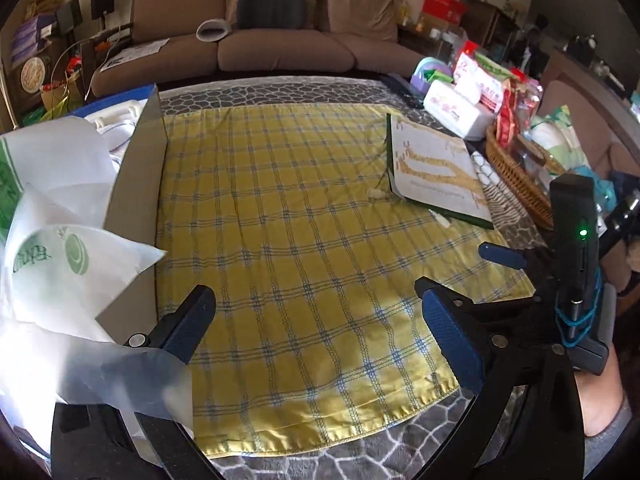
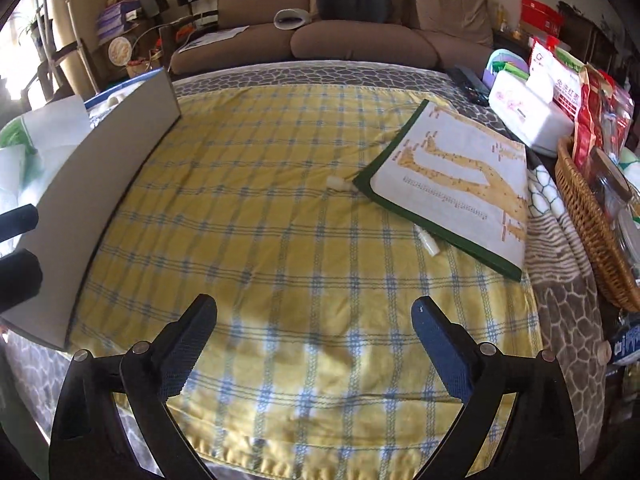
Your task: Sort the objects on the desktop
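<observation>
My left gripper hangs open over the yellow checked cloth, with only cloth between its fingers. A white plastic bag spills from the cardboard box and drapes across its left finger. My right gripper is also open over the cloth and holds nothing. One of the right gripper's fingers shows at the right of the left wrist view. A green-edged booklet lies at the cloth's far right, with two small white pieces beside it.
A tall cardboard box wall runs along the left of the cloth. At the right stand a wicker basket of packets and a tissue pack. A brown sofa is beyond the table's far edge.
</observation>
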Available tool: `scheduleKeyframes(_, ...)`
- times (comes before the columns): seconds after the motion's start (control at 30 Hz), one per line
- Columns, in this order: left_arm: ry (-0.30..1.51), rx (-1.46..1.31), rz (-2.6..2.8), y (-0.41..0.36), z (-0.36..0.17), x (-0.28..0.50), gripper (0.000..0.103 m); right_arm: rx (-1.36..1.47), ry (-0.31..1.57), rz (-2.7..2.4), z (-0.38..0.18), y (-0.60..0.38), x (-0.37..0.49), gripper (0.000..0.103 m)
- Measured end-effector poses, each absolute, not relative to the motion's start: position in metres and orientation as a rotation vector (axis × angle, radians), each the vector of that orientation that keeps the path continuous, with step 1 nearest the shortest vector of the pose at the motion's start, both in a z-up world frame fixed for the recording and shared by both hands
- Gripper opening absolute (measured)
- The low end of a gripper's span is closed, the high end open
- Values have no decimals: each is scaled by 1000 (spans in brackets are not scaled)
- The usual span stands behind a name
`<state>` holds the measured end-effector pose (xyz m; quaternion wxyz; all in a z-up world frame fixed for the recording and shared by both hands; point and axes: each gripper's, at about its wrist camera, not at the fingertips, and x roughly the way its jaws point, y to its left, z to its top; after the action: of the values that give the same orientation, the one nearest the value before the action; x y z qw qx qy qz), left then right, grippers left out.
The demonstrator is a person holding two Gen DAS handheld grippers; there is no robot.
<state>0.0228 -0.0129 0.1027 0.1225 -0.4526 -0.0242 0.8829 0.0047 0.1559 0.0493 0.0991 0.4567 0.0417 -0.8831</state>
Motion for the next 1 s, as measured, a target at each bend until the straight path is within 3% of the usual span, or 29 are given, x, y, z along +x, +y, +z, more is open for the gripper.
scheduleKeyframes(0.3,-40,-1505,2547,16,6,-10,103,1408,109,-2636,7,184,-18,101)
scheduleKeyframes(0.43,46,-1459,2592,25,0,-13,103,1407,86,-2658,-4,192,-20,101)
scheduleKeyframes(1.0,60,-1412,2685,30,-3,-22,103,1390,74,-2764,-8,200,-23,103)
